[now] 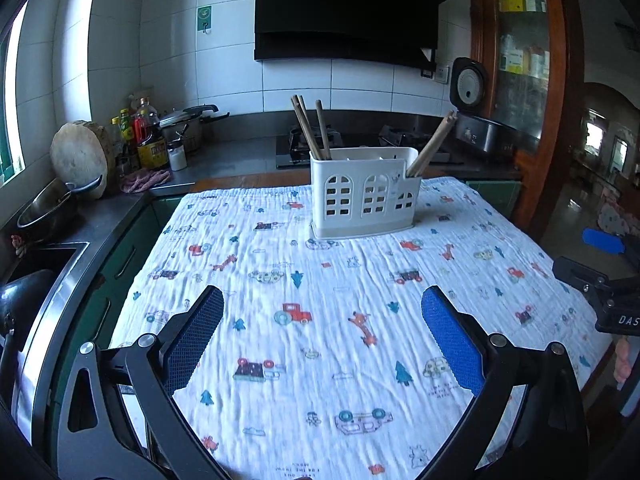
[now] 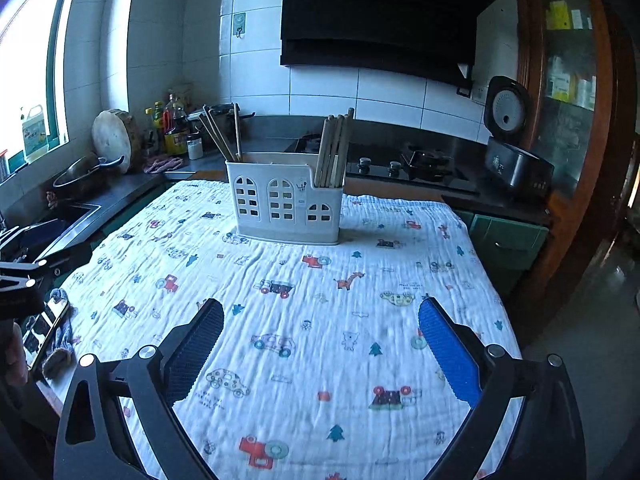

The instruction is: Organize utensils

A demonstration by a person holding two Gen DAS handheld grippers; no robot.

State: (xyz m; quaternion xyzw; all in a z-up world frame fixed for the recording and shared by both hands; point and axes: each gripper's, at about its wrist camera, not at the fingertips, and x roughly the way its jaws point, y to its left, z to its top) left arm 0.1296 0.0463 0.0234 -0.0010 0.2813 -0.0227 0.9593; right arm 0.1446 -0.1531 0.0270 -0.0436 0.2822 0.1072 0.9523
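Observation:
A white utensil holder (image 1: 364, 198) with arched cut-outs stands at the far side of the table, also in the right wrist view (image 2: 285, 203). Wooden chopsticks (image 1: 310, 128) lean in its left compartment, and a bundle of chopsticks (image 1: 432, 144) leans in its right compartment; both show in the right wrist view, left ones (image 2: 220, 134) and right bundle (image 2: 335, 148). My left gripper (image 1: 322, 300) is open and empty above the cloth. My right gripper (image 2: 322, 312) is open and empty too.
A white cloth with printed cars and trees (image 1: 340, 320) covers the table. A sink (image 1: 36, 268), pan (image 1: 48, 204), wooden board (image 1: 78, 158) and bottles (image 1: 148, 136) line the left counter. A stove (image 2: 400, 170) and rice cooker (image 2: 514, 148) stand behind.

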